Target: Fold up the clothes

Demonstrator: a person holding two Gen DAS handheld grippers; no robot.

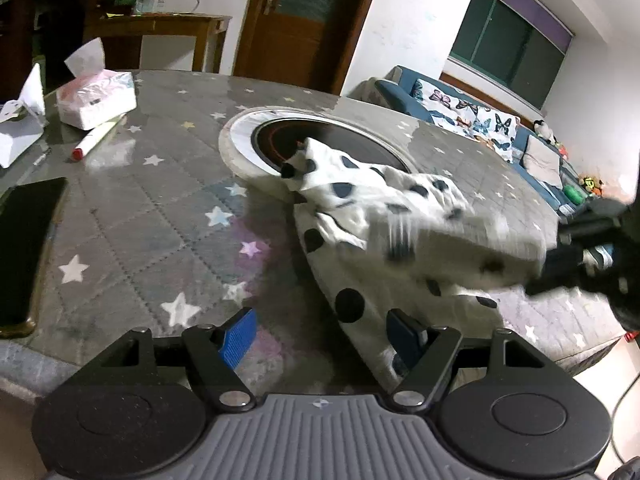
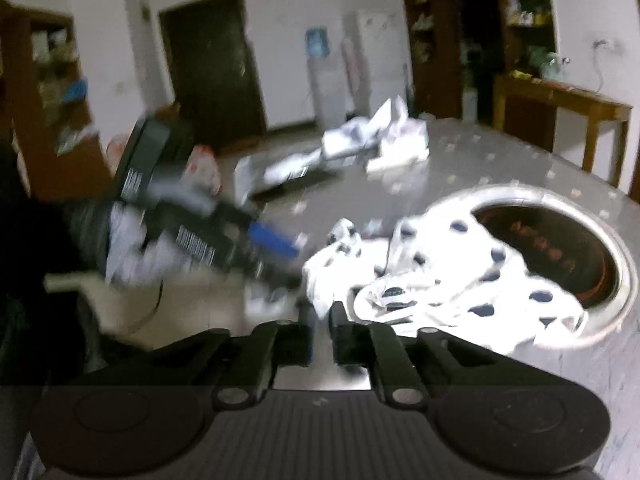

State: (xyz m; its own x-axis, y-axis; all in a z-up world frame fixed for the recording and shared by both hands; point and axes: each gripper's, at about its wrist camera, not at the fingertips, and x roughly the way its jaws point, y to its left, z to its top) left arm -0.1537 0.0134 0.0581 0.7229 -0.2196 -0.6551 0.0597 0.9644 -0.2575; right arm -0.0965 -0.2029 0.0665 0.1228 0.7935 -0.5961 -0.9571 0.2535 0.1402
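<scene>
A white garment with dark polka dots (image 1: 400, 216) is seen crumpled at the centre and right of the left wrist view, lying on a grey quilted table cover printed with pale stars (image 1: 160, 208); its far end is draped over the rim of a round recessed black cooktop with a pale ring (image 1: 276, 136), part of which is thereby hidden; its right-hand portion is smeared by motion blur, so the folds there cannot be read. The left gripper (image 1: 322, 334) is shown at the bottom of that frame with its blue-padded fingers well apart; the right-hand pad is set against the near hem of the cloth, though whether it presses on it cannot be told, and nothing is clamped. The right gripper (image 2: 321, 322) is seen at the lower centre of the heavily blurred right wrist view, its dark fingers drawn close with only a narrow gap; a scrap of the spotted cloth is seen just above the tips, but whether it is pinched cannot be made out. In the left wrist view the same gripper is glimpsed at the right edge as a dark blur, cut off by the frame. A pink and white tissue pack (image 1: 96, 98) and a white marker with a red cap (image 1: 98, 138) are placed at the upper left; a black flat slab (image 1: 28, 248) is cut off at the left edge.
</scene>
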